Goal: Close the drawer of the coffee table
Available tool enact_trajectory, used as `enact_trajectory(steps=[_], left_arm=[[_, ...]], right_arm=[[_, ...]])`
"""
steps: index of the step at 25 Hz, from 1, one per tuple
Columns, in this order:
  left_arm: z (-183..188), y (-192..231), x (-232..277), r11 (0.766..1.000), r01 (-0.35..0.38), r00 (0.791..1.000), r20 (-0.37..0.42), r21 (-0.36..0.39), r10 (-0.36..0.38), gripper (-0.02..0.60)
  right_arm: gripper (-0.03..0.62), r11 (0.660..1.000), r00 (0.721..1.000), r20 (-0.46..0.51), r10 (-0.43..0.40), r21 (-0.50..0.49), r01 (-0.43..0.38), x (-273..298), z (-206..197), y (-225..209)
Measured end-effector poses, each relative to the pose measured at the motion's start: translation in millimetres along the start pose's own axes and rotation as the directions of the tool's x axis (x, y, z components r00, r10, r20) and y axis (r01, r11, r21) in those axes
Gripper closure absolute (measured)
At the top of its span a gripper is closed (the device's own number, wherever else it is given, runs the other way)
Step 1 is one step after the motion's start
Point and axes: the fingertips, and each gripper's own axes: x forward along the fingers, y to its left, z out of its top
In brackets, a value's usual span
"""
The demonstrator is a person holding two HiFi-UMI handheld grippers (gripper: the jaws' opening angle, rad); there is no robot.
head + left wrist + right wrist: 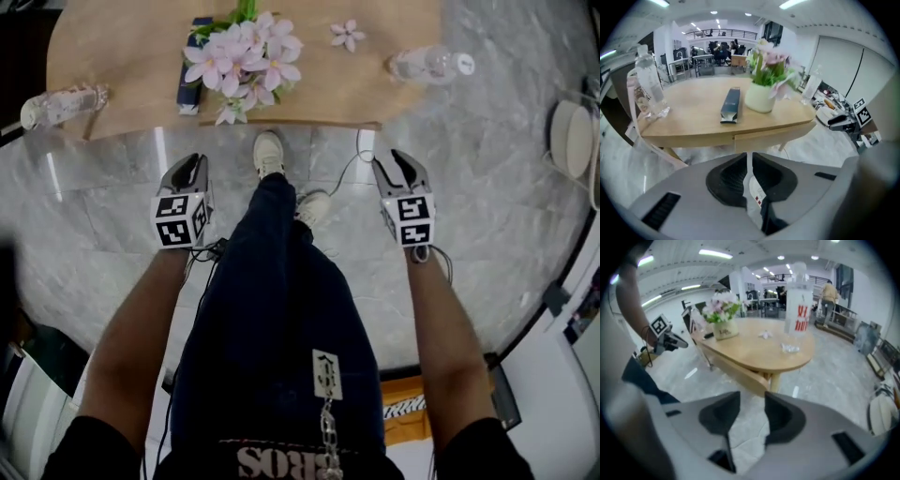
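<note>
Both hover short of the worktop (122, 56), left gripper (193, 165) fingers (729, 176) nearly pressed together, right gripper (397, 161) fingers (780, 416) spread and empty; best push the drawer front (761, 137) squarely, mid-panel, until flush.

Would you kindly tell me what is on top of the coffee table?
Pink flowers in a pot, a dark packet, a left bottle, a right bottle and a loose blossom. What lies under the blooms is covered.
</note>
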Motion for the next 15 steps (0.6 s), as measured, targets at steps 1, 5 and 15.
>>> enact_trajectory(steps=[1, 5, 15], left_arm=[[8, -12, -17, 1.0, 0.021, 0.999, 0.034, -0.01, -0.021, 0.538], [56, -59, -81, 0.995, 0.091, 0.981, 0.168, 0.051, -0.098, 0.56], [172, -105, -245, 0.991, 0.062, 0.914, 0.392, 0.123, -0.105, 0.56]], right_arm=[[0.426, 1.0, 0.999, 0.044, 0.003, -0.009, -0.003, -19, 11, 6], [0.535, 1.0, 0.98, 0.197, 0.004, 0.013, -0.007, -88, 55, 21], [0.557, 0.996, 0.903, 0.429, 0.001, 0.083, -0.041, -244, 164, 68]])
